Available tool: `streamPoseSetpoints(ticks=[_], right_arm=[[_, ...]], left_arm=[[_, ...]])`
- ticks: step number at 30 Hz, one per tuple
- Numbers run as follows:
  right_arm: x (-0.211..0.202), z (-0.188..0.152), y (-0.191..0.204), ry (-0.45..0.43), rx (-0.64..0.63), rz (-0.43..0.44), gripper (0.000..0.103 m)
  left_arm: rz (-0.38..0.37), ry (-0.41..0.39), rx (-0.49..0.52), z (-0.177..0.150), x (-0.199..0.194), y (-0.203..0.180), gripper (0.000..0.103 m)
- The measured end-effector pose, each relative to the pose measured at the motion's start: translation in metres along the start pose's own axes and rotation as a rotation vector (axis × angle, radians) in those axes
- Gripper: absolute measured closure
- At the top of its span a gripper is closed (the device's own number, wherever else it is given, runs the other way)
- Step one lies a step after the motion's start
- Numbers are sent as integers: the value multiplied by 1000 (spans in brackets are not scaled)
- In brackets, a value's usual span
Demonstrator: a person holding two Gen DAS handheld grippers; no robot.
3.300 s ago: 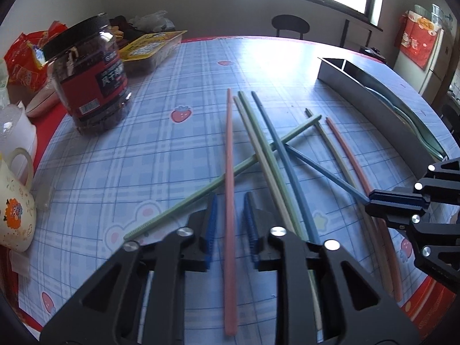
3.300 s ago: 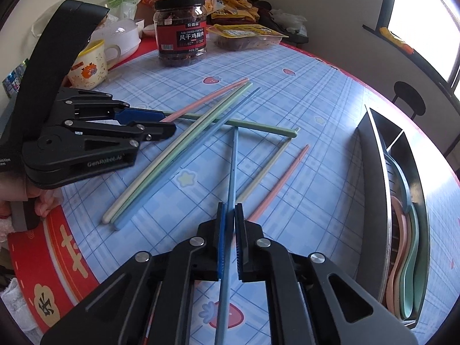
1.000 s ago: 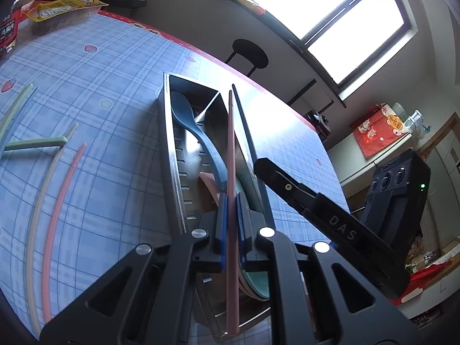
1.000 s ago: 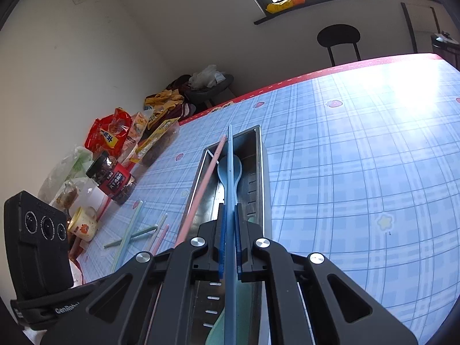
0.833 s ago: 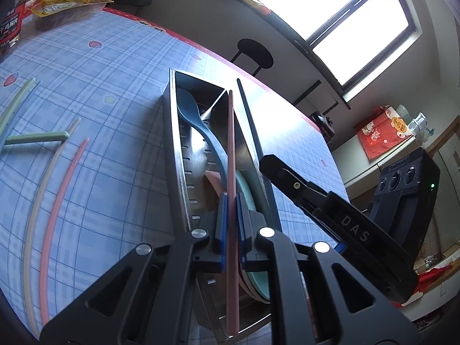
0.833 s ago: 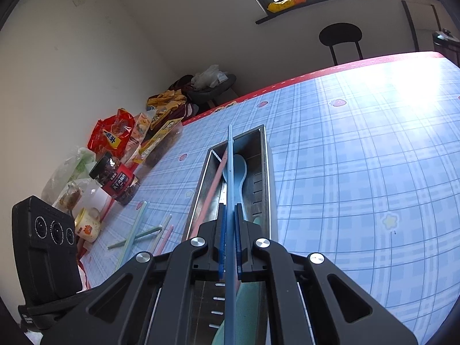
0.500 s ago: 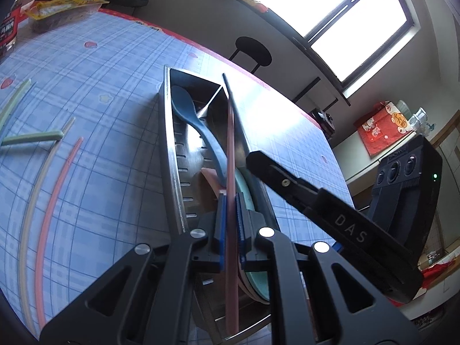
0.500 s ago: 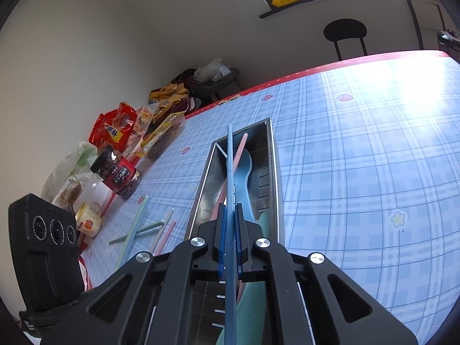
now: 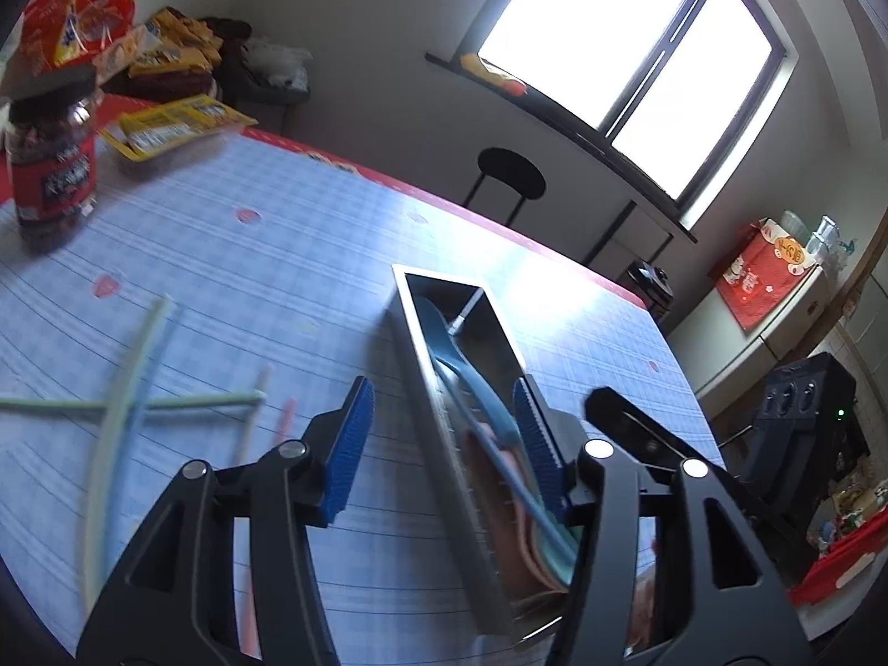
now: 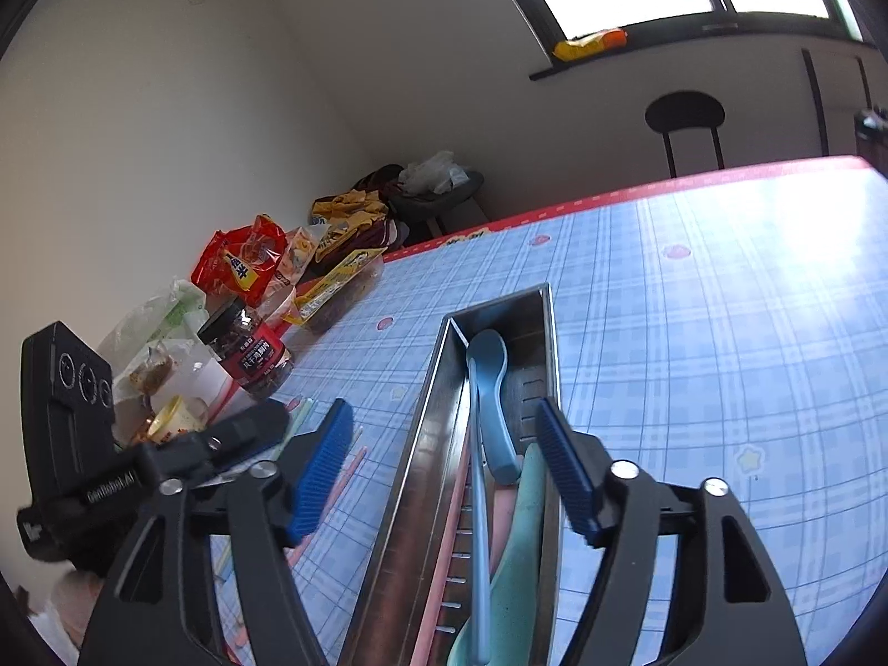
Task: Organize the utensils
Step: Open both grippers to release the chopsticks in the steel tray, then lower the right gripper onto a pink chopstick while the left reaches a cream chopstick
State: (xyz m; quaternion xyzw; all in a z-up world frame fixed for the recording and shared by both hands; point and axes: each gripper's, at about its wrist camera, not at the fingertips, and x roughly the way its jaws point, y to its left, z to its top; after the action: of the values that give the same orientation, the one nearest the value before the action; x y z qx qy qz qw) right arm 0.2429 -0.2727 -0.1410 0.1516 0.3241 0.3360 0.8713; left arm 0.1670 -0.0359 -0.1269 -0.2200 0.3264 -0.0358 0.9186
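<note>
Two grippers hang over the metal utensil tray (image 10: 502,308), and both are letting go: your left gripper (image 9: 444,433) has its jaws opening with nothing pressed between the blue pads, and your right gripper (image 10: 444,460) is opening too, its pads standing clear on either side of the tray. In the right wrist view the light blue chopstick (image 10: 478,527) lies lengthwise inside the tray, beside the pink chopstick (image 10: 444,544), which runs along the left wall. A blue spoon (image 10: 488,377) rests with its bowl toward the tray's far end, and a pale green spoon (image 10: 524,544) lies nearer to you, partly under the blue one. From your left wrist view, which is blurred, the same tray (image 9: 427,388) slants between your fingers, with the blue spoon (image 9: 455,355) and the blue chopstick (image 9: 521,494) visible inside; the pink chopstick cannot be told apart there. The remaining chopsticks (image 9: 133,388) lie loose and crossed on the blue checked tablecloth (image 9: 250,255), well apart from the tray: pale green, cream and a pink one (image 9: 286,422). A jar with a red label (image 9: 50,166) stands at the table's far left edge, near yellow snack packets (image 9: 172,122). A black stool (image 9: 510,172) stands beyond the table under the window.
</note>
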Motion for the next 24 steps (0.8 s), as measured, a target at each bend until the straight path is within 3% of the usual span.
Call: streamPoseSetpoints(ticks=[2,5,11,21,24], right_arm=[[-3,-1,4,-18,-23,-24,17],[-6,-4,11,-18,-58,-52,12],[-13,-8,32,-41,-99,-85,12],[0,-37,101,25,-197,-123,13],[10,-49,122,55,-224,-135,24]], left_arm=[[28,-23,22,2,-13,8,38],[71,-44,64,6,-33,23,32],[118,-34,126,6,-67,62,32],[149,-9,187,4,-101,121,32],[142,16,209,-1,-102,130,32]])
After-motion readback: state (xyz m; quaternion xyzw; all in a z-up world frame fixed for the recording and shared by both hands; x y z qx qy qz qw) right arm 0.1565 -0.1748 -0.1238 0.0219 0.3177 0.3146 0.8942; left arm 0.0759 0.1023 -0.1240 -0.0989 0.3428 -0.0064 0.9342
